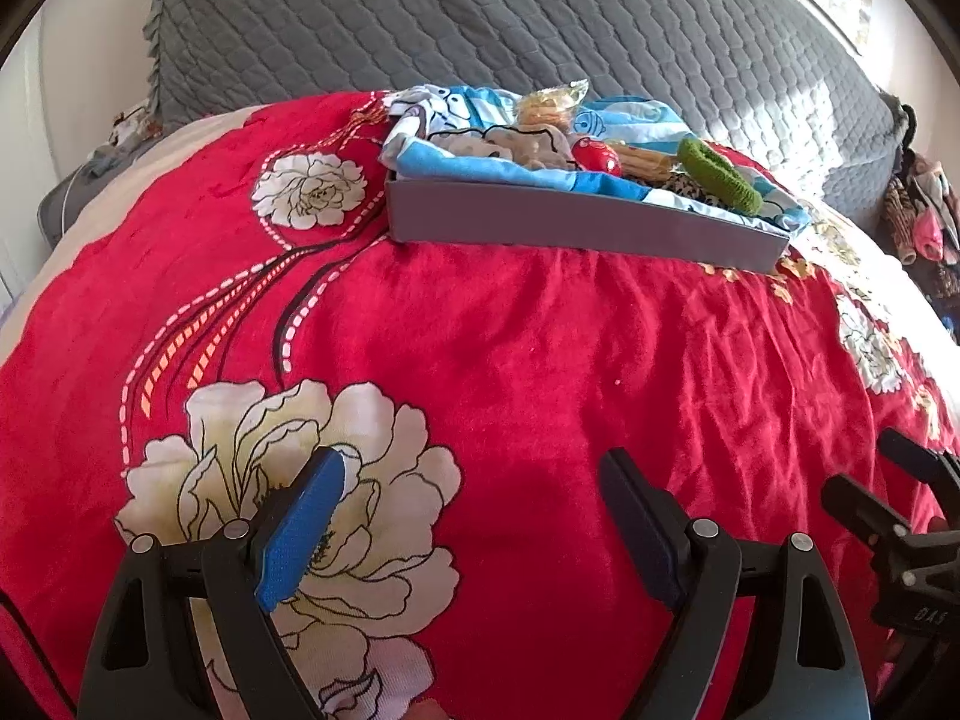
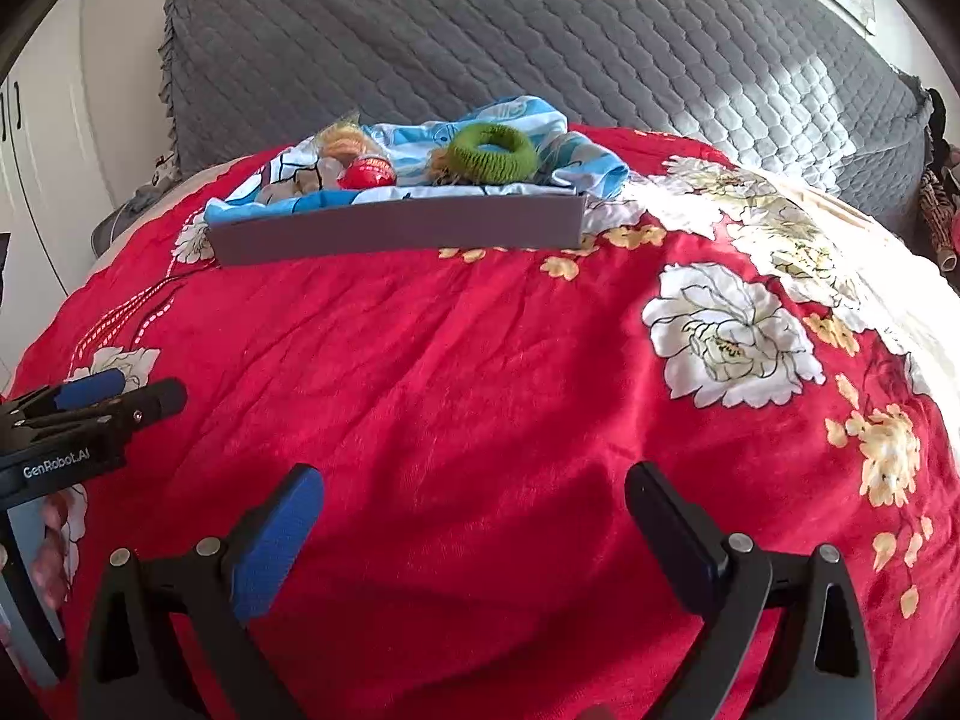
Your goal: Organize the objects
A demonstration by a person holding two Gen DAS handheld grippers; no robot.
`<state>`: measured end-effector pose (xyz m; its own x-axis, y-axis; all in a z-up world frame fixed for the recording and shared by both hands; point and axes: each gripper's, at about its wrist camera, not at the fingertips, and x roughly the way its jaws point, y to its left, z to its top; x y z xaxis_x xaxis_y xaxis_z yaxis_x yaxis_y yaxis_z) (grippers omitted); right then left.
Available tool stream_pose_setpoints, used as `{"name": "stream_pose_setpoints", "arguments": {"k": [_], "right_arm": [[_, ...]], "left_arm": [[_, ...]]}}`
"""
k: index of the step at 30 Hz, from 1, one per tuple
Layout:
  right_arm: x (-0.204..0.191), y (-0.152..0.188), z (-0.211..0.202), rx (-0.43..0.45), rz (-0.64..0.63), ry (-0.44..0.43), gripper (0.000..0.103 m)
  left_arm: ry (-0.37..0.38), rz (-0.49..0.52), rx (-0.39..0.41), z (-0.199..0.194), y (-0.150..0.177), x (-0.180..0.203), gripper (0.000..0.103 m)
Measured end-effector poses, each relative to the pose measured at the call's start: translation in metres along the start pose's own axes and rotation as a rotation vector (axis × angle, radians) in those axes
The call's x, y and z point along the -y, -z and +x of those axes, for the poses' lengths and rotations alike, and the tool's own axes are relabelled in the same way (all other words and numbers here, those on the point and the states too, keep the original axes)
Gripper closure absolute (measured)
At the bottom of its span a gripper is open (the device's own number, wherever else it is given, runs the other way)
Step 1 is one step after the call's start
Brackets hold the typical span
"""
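Grippers low over the bed, both of them, and nothing in either one. Left gripper [image 1: 474, 468] hovers above the red blanket [image 1: 510, 348], jaws spread wide, blue pads showing, bare fabric between them. Right gripper [image 2: 474, 480] is the same story: jaws wide apart, empty, over the red cloth just beside its partner. From the right wrist view the left tool sits at the left edge, fingers [image 2: 48, 546] of a hand wrapped on its handle.

Up ahead, well apart from both tools, sits the grey box [image 1: 576, 225], resting on the blanket in front of the grey quilted pillow [image 1: 480, 18]. It's lined with a blue and white cloth [image 1: 444, 111] that spills over the rim. Inside: a green knitted ring [image 2: 491, 155] toward the right end, leaning up on the cloth; a red round thing [image 2: 367, 173] near the middle; a crinkly packet [image 1: 549, 102] behind it, contents hard to make out. A leopard-print piece [image 1: 684, 187] lies under the ring. White flowers are printed across the blanket.
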<state>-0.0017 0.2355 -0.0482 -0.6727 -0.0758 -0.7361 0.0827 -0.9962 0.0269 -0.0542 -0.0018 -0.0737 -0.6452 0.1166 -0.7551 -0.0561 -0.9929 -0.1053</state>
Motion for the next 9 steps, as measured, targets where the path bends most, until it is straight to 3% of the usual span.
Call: {"name": "stream_pose_setpoints", "arguments": {"k": [9], "right_arm": [[0.0048,-0.0008,0.0038,-0.014,0.028,0.001,0.002]], "left_arm": [[0.006,-0.001,0.012,0.0013,0.0019,-0.0011,0.016]]}}
